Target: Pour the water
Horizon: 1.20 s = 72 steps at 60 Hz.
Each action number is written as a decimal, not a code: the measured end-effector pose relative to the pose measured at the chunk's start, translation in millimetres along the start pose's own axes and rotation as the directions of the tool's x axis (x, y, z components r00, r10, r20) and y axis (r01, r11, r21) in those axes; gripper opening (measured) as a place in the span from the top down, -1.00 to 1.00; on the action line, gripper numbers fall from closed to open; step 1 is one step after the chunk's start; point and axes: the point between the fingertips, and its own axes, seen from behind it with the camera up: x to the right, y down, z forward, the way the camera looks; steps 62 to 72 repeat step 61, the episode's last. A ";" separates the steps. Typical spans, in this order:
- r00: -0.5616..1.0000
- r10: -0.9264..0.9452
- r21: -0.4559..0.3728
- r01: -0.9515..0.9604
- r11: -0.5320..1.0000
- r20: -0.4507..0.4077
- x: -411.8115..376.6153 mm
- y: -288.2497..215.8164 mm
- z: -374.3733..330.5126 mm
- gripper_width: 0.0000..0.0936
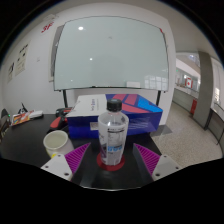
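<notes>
Low in the centre of the frame, the gripper stands wide open around the upright water bottle, not yet squeezing it; the cup waits lower left on the table, apparently positioned for pouring.

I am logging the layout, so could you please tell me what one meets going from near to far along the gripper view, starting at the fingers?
Gripper, water bottle between its fingers, blue and pink box, whiteboard.
</notes>
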 end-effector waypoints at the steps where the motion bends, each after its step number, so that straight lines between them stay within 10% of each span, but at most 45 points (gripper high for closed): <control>1: 1.000 0.000 -0.003 0.000 1.000 -0.001 -1.5 0.3 -7.1 -0.81; 35: 0.999 -0.046 -0.008 0.046 0.999 0.007 -66.1 45.1 -301.7 -0.80; 72: 0.998 -0.055 -0.014 0.054 0.998 -0.022 -51.1 53.8 -348.3 -0.80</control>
